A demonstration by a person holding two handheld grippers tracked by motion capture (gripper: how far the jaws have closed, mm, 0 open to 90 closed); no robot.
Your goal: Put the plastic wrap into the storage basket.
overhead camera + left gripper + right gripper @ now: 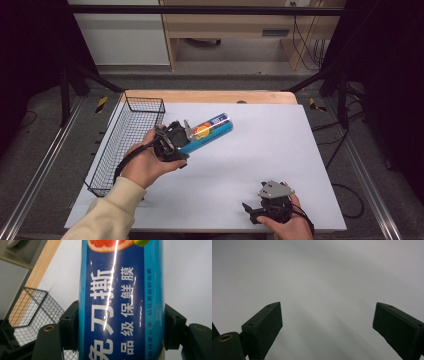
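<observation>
The left hand-held gripper [186,145] clamps a blue roll box [209,132], its jaws pressed on both sides, lifted or tilted above the white surface [260,150] just beside the wire basket [131,134]. The right hand-held gripper [254,211] rests near the surface's front edge, jaws spread and holding nothing. Judging by this, the pickup is done; placing the box, likely in the basket, remains.
</observation>
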